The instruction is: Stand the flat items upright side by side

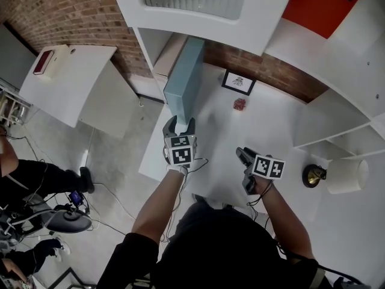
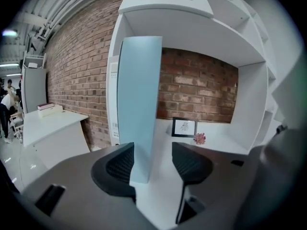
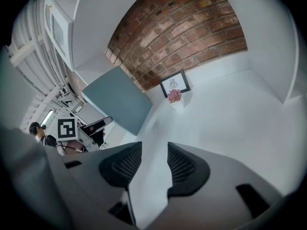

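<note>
One white shelving unit [image 1: 198, 11] against a brick wall fills most of what I see, and its worktop [image 1: 264, 119] carries everything that matters. The biggest task item on it is a pale blue flat box [image 2: 139, 104]. It stands upright on its narrow end at the left of the worktop, its broad face just beside a white flat item [image 2: 113, 99] that stands behind it against the unit's side wall.

My left tongs [image 2: 152, 164] straddle the blue box's near lower corner. They are released: the left pad sits right at the box's face, while a clear gap shows between the box and the right pad, so nothing is pinched yet. My right tongs [image 3: 154, 164] hang over bare worktop, well apart from the box, parted and with nothing between them.

I judge the box stiff and fairly light, but tall on a narrow foot, so it tips easily. Its smooth faces look slippery. I would pinch it low across its thickness, near the corner, and keep it vertical.

Further back, a small framed picture [image 1: 238, 82] leans on the brick. A tiny pink flower-like ornament [image 1: 239, 104] sits just before it, clear of my reach.
</note>
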Demonstrator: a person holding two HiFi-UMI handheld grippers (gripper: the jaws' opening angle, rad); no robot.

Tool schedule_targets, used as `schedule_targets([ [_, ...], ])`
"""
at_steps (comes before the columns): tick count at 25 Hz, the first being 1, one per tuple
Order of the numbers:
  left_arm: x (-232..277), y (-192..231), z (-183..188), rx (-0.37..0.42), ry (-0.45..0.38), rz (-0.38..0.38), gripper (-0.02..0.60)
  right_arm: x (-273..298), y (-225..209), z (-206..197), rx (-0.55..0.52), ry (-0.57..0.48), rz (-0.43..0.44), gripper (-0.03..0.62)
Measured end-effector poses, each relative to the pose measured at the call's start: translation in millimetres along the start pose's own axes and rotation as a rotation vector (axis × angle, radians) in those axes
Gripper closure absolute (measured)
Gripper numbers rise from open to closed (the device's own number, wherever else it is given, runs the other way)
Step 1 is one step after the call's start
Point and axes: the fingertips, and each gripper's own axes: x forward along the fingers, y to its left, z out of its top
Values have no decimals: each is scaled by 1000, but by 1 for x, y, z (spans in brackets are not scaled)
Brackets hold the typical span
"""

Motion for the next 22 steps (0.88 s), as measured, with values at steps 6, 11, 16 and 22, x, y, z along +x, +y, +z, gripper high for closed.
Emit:
schedule_targets([
  [6,24,8,16,-30,-13,3,344,-9,-5,-5,7,-6,-10,430],
  [11,41,4,23,-5,-7,6,344,-22,-23,-6,34,-28,-38,433],
  [16,56,2,31,23,9,6,344,-28,-18,0,23,-47,-25,437],
  [22,50,-3,30,29,6,-6,344,-35,-9,5,-74,-60,-19,439],
])
